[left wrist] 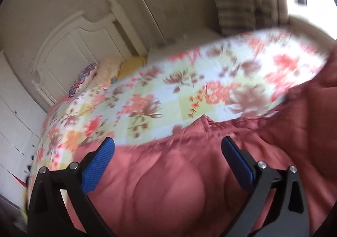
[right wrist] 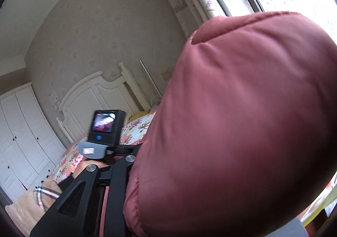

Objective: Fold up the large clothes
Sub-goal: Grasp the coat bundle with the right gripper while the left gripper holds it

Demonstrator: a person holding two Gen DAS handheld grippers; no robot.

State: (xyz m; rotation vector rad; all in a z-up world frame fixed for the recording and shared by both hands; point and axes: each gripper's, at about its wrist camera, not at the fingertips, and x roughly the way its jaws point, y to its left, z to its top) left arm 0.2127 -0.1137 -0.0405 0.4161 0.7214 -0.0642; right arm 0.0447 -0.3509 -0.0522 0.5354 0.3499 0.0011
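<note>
Pink quilted fabric fills both views: a padded coat (left wrist: 172,178) lies partly on the bed (left wrist: 147,98), over its floral sheet, with one bulky part lifted close in front of the right wrist camera. The left gripper (left wrist: 168,152) hovers over the spread part, jaws wide apart and empty, blue pads (left wrist: 96,165) clear of the cloth. The right gripper (right wrist: 118,178) has its jaws drawn close together on a raised fold of the coat, apparently pinching it. This looks like an early fold, one side being carried over. Next, the left jaws need to close on a free edge.
</note>
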